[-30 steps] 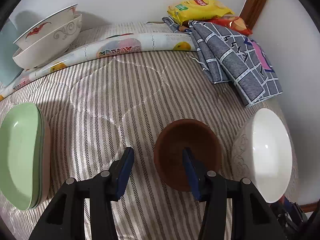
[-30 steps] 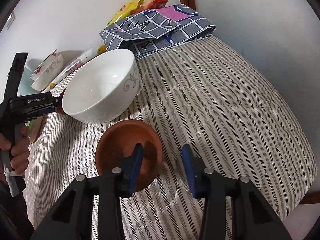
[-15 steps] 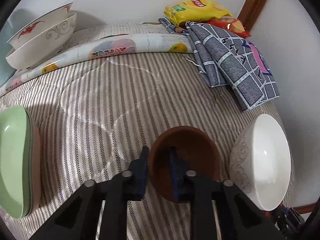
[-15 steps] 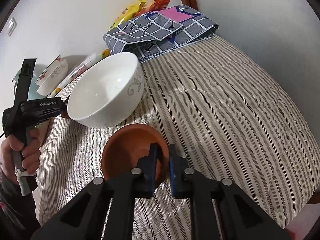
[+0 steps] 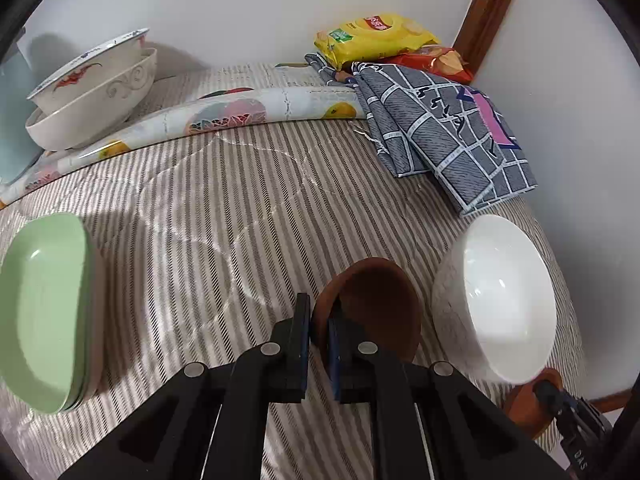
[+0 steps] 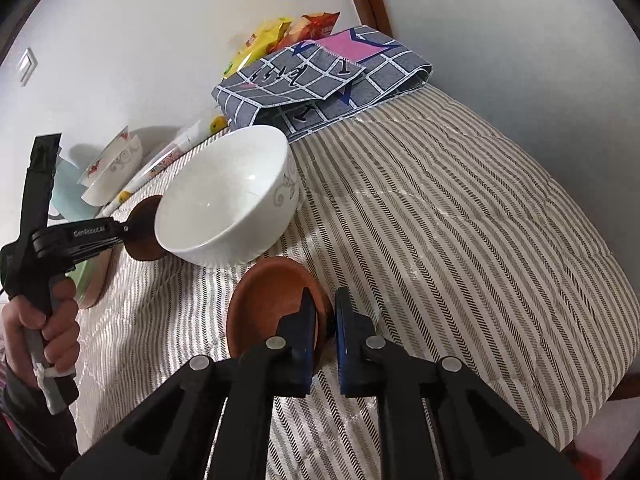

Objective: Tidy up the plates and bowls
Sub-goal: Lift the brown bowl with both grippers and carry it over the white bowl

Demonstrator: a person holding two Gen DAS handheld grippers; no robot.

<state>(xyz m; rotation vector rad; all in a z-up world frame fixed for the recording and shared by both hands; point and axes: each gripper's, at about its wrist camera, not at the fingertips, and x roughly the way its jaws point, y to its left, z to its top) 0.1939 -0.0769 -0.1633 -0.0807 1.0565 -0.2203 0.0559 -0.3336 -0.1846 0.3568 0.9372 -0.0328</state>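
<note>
My left gripper (image 5: 319, 320) is shut on the near rim of a dark brown bowl (image 5: 376, 312), which is tipped up off the striped bedcover. The right wrist view shows the same gripper (image 6: 124, 230) in a person's hand (image 6: 52, 320), with that bowl (image 6: 146, 228) behind the big white bowl (image 6: 228, 200). My right gripper (image 6: 326, 320) is shut on the right rim of a second brown bowl (image 6: 272, 300) lying just in front of the white bowl. In the left wrist view the white bowl (image 5: 500, 300) stands to the right, with the second brown bowl (image 5: 528, 404) below it.
A stack of green plates (image 5: 40, 312) lies at the left. Two nested patterned bowls (image 5: 92, 96) sit at the back left by the wall. A rolled printed mat (image 5: 240, 112), a folded grey checked cloth (image 5: 448, 132) and snack bags (image 5: 376, 36) lie behind. The bed's edge drops off at the right (image 6: 592, 320).
Both grippers went from open, each straddling a brown bowl's rim, to shut on that rim. The left one's bowl has tipped up from the bedcover.
</note>
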